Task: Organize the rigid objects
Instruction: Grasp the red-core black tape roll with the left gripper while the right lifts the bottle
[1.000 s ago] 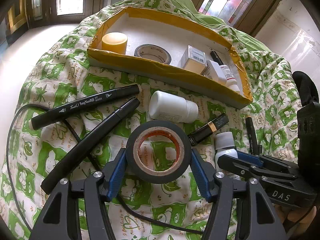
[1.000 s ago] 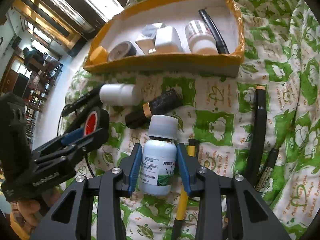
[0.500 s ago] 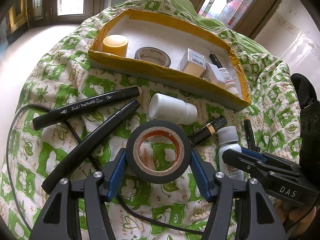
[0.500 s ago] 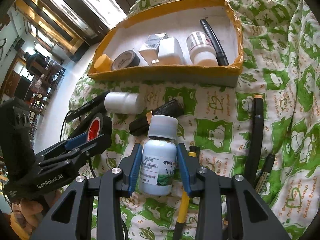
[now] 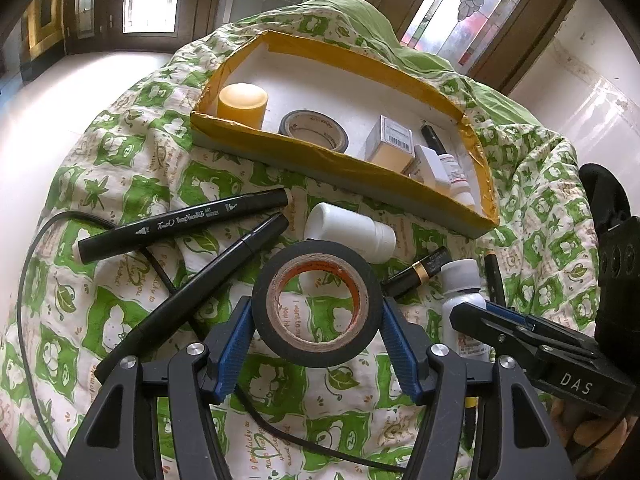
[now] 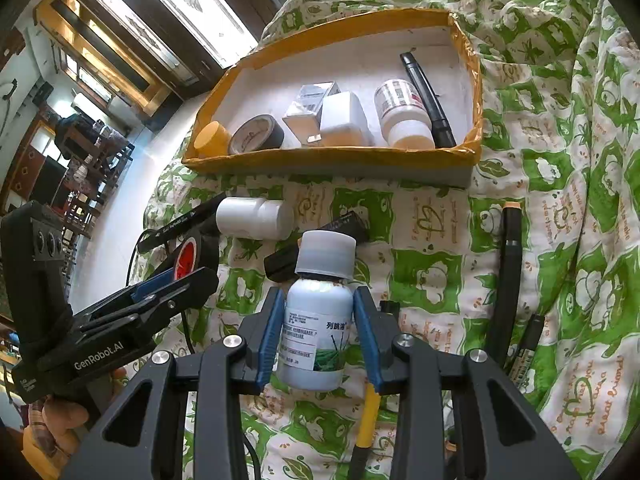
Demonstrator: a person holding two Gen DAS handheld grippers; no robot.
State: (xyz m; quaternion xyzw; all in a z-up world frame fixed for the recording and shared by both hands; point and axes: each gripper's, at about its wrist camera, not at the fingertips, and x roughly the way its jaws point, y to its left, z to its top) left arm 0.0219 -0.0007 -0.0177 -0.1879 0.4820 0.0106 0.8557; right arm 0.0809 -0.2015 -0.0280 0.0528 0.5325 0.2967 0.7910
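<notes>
Meanwhile, the left claw (image 5: 318, 316) is clamping a black tape roll (image 5: 316, 303) above the green-patterned bedspread (image 5: 120, 168), while the right claw (image 6: 320, 328) is gripping a small white labelled bottle (image 6: 318, 328) by its body. Beyond both, the yellow-rimmed box (image 6: 328, 162) is holding a tape roll, cartons and a jar.

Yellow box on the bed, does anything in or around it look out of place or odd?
Nothing spilled or broken. The yellow box sits tilted on the rumpled bedspread, its taped rim wrinkled. A white bottle lies on its side outside it, and a black cable snakes under the markers.
</notes>
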